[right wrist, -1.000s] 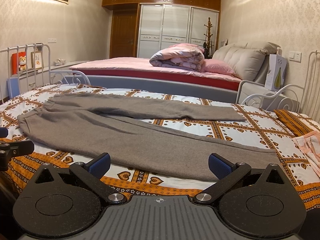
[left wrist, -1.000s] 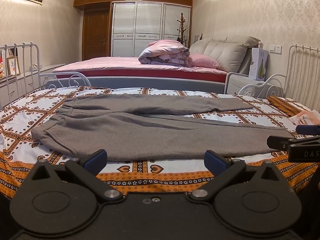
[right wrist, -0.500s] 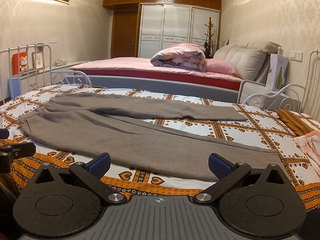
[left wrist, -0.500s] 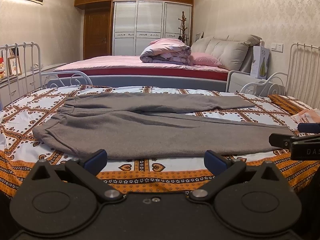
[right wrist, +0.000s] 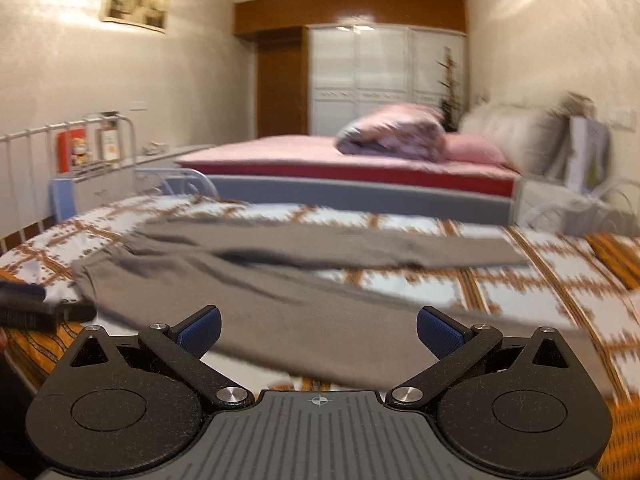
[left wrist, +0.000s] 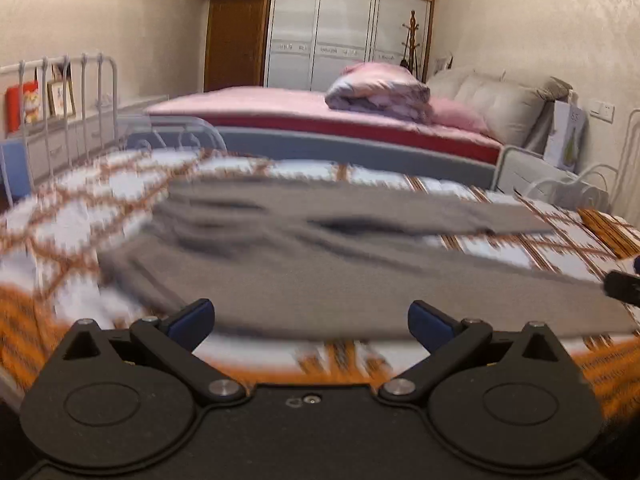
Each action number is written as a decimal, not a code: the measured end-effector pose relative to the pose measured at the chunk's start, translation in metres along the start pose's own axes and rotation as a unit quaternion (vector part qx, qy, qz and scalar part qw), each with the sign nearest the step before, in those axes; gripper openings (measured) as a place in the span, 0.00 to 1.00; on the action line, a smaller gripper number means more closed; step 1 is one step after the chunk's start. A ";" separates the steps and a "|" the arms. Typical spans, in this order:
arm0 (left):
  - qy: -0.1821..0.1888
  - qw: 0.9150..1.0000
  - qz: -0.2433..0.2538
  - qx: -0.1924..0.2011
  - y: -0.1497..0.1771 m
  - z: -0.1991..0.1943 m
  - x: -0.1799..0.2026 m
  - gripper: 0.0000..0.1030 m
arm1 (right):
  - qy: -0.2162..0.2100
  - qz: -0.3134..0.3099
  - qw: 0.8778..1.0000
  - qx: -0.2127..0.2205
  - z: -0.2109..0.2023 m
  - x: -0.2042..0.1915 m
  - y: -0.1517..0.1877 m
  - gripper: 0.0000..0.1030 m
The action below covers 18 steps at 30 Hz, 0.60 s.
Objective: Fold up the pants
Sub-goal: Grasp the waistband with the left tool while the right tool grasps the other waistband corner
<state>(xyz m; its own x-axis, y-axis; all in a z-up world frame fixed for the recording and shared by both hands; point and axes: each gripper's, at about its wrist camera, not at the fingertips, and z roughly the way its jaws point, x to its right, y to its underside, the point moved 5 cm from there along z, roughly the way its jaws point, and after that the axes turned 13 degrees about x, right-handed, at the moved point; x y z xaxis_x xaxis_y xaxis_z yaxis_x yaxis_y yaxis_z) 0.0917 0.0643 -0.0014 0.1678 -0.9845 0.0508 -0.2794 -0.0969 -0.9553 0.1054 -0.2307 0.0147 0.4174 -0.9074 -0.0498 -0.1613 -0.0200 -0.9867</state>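
Note:
Grey pants (left wrist: 320, 280) lie flat across the patterned bedspread, waistband at the left, legs running to the right and spread apart. They also show in the right wrist view (right wrist: 288, 292). My left gripper (left wrist: 310, 322) is open and empty, just above the near edge of the pants close to the waist end. My right gripper (right wrist: 318, 330) is open and empty over the near leg. The right gripper's tip (left wrist: 622, 286) shows at the right edge of the left wrist view, and the left gripper (right wrist: 36, 308) at the left edge of the right wrist view. Both views are motion-blurred.
The orange and white bedspread (left wrist: 72, 216) covers the bed. White metal rails (left wrist: 68, 92) stand at the left and a curved rail (left wrist: 580, 184) at the right. A second bed with a pink quilt (left wrist: 376, 88) lies behind. A wardrobe (right wrist: 384, 76) is at the back.
Both grippers have moved forward and closer to the pants, which now look larger. The views have shifted and blurred. Both grippers stay open.

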 end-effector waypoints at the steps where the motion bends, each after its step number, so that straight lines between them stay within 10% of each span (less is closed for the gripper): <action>1: -0.012 1.000 0.009 0.009 -0.010 0.011 -0.010 0.94 | -0.006 0.000 1.000 0.005 0.008 0.002 -0.006 1.00; 8: -0.057 0.998 0.004 0.008 -0.060 0.116 -0.099 0.90 | -0.047 -0.012 0.999 -0.004 0.125 0.006 -0.039 1.00; 11: -0.047 0.998 0.007 -0.034 -0.064 0.177 -0.127 0.58 | -0.061 -0.031 0.998 -0.012 0.194 0.006 -0.045 1.00; 18: -0.055 0.994 0.022 -0.092 -0.052 0.294 -0.194 0.54 | -0.121 -0.058 0.990 -0.053 0.367 0.010 -0.040 1.00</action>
<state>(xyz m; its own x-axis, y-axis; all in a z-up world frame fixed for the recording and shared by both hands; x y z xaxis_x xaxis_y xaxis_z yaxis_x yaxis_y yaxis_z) 0.3519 0.3032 -0.0476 0.2516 -0.9673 -0.0311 -0.4542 -0.0896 -0.8864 0.4446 -0.0848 -0.0028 0.6379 -0.7700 0.0139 -0.1882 -0.1734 -0.9667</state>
